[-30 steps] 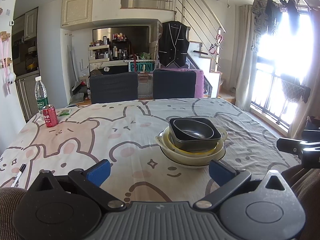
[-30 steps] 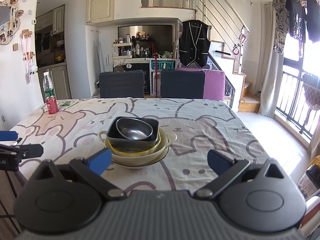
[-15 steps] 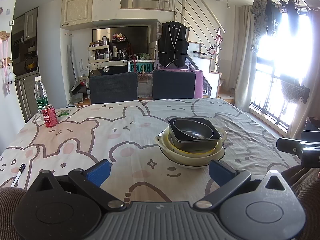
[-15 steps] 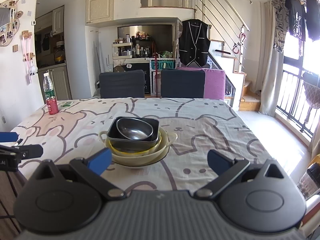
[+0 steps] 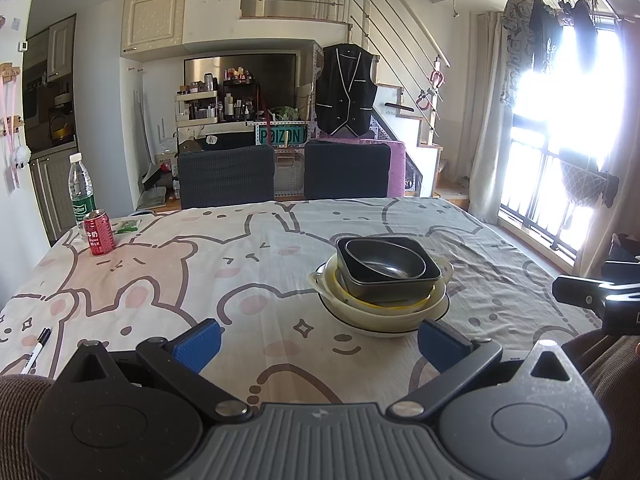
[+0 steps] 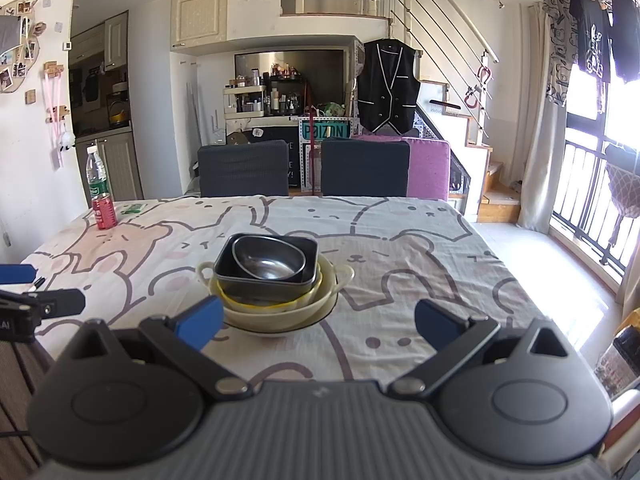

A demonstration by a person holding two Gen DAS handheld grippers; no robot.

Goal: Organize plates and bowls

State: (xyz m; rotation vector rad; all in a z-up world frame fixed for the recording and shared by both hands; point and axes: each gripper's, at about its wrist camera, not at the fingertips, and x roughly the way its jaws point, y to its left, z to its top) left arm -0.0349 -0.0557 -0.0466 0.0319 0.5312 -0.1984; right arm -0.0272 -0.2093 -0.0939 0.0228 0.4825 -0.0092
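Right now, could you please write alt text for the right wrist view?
A nested stack of bowls sits on a cartoon-print tablecloth ahead of the open, empty right gripper. The left gripper shows at the left edge.

Metal bowl [image 6: 269, 261]: glossy. Square pan [image 6: 240, 278]: matt dark metal. Lower bowls [image 6: 280, 312]: smooth, cream, glazed look. Tablecloth [image 6: 400, 280]: printed matt cloth.
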